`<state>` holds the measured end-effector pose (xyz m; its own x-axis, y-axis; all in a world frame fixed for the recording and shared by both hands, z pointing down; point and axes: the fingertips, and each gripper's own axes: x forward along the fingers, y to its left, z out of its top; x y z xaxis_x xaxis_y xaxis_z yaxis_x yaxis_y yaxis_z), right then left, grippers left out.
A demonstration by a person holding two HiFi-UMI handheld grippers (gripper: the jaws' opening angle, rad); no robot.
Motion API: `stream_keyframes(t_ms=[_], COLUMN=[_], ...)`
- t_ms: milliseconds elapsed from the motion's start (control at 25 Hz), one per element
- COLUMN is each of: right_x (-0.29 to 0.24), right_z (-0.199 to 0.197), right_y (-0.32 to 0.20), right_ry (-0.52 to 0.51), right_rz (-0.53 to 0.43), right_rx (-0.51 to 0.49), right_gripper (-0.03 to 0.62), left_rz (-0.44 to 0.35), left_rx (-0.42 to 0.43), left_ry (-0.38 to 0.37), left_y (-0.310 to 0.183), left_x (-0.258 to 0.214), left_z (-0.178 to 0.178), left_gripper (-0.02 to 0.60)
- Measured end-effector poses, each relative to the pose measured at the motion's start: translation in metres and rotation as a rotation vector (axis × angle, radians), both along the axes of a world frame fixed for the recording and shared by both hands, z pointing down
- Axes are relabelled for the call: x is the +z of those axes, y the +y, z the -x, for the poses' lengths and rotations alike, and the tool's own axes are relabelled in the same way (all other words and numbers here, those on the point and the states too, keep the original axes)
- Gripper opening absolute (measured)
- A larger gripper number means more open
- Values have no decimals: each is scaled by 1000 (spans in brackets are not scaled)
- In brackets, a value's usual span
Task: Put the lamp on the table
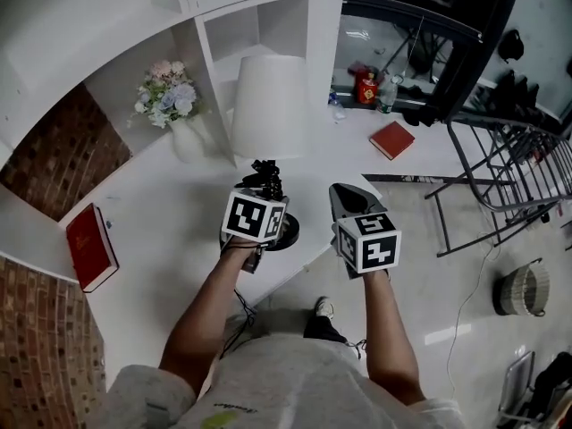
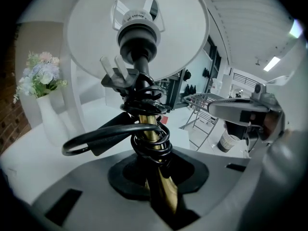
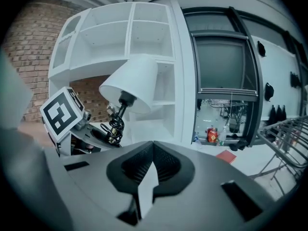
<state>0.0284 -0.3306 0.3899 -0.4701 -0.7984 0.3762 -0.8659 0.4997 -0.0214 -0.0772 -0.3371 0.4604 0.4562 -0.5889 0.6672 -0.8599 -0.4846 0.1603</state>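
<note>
Left gripper (image 2: 159, 186): my jaws are clamped on the lamp's (image 1: 268, 105) brass stem (image 2: 162, 190).
Right gripper (image 3: 152, 146): my jaws are closed together with nothing in them, just right of the lamp.
Cord (image 2: 149, 143): black, coiled round the stem above my grip.
Base (image 1: 288, 232): black, at the table's (image 1: 170, 231) near edge; I cannot tell whether it rests there.
Shade: white, in front of the shelf (image 1: 268, 25).
Vase (image 1: 185, 137): holds flowers, just left of the shade.
Book (image 1: 90, 246): red, flat on the table, well to the left.
</note>
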Motion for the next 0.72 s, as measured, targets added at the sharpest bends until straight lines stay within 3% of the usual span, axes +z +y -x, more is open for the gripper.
stream_keyframes(t_ms=[320,720], right_x=[9,25], right_z=[-22,-17], right_y=[-27,-42], right_ry=[-2,-5], right_rz=[24,48], right_rx=[-39,-78], right_gripper=[3,3], left_rz=[-36,-107], left_rx=[-26,-58], left_ry=[-9,-6], left_y=[-31,-49], left_x=[4,10], left_z=[-21,-16], left_gripper=[89,89])
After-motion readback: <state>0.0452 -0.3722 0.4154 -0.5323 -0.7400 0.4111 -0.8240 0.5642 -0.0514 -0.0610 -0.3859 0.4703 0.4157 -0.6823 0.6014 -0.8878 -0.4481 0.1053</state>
